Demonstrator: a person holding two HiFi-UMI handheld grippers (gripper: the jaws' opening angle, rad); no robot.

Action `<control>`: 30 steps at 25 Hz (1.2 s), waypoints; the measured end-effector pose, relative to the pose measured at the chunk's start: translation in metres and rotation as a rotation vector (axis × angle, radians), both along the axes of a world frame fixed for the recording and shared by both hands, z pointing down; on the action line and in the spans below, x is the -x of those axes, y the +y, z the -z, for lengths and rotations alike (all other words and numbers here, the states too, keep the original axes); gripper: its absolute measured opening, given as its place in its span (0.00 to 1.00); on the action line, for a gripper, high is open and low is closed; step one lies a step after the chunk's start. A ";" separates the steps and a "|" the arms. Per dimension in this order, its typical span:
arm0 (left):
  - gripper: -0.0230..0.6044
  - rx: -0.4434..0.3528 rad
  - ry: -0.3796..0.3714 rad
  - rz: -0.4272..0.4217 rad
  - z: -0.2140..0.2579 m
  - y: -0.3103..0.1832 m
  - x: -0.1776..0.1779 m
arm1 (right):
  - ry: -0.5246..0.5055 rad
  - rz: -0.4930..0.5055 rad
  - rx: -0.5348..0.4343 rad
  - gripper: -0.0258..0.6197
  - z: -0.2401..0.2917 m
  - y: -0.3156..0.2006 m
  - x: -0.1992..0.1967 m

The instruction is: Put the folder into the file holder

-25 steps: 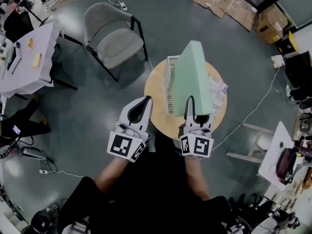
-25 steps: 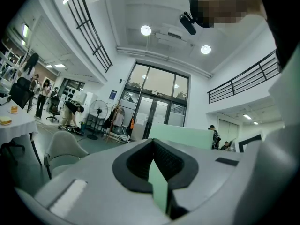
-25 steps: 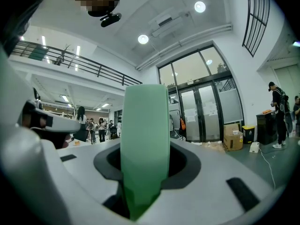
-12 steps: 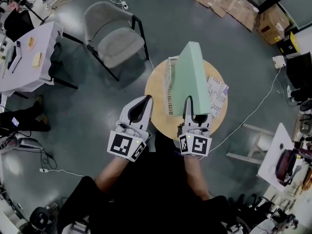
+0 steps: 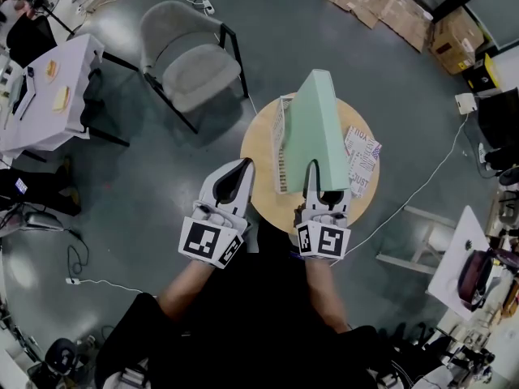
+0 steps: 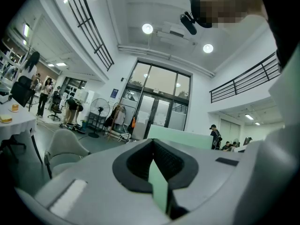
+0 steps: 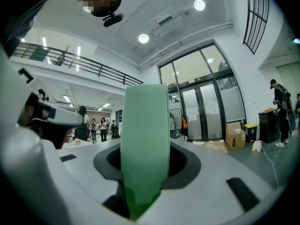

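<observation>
Hardly budged since a second ago: same pose, both hands parked at the near edge of the round pale-wood table [image 5: 263, 205]. Clamping the mint-green stiff card folder [image 5: 318, 128] by its near bottom end with the right gripper [image 5: 316, 181], pinched tight across the thick edge. Holding it upright and leaning away over the table's middle, just right of the white wire file holder [image 5: 281, 144], not yet in any slot; touching the wire or not, can't say. Idling alongside with the left gripper [image 5: 240, 168], squeezed closed and carrying nothing, save for a thin pale-green sliver in its seam, impossible to identify. Looks light and fairly rigid, smooth-faced, so probably prone to swinging or slipping from a one-end pinch. Better to steady the tall far edge, or take hold further along the bottom, before lowering between the wires. Worth minding the printed sheet [image 5: 362, 162] at the table's right edge.
</observation>
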State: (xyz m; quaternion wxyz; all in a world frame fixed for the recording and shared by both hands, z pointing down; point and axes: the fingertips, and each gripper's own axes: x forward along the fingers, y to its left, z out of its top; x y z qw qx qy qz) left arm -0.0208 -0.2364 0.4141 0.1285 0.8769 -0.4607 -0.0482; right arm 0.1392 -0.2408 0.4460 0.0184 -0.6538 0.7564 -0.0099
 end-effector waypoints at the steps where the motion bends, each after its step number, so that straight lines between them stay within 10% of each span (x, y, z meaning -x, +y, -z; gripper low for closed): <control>1: 0.04 0.001 0.000 0.000 -0.001 0.000 0.000 | 0.001 0.001 0.000 0.27 -0.001 0.000 0.000; 30: 0.04 0.020 0.002 -0.025 -0.005 -0.016 -0.015 | 0.000 0.017 -0.020 0.27 -0.017 -0.004 -0.002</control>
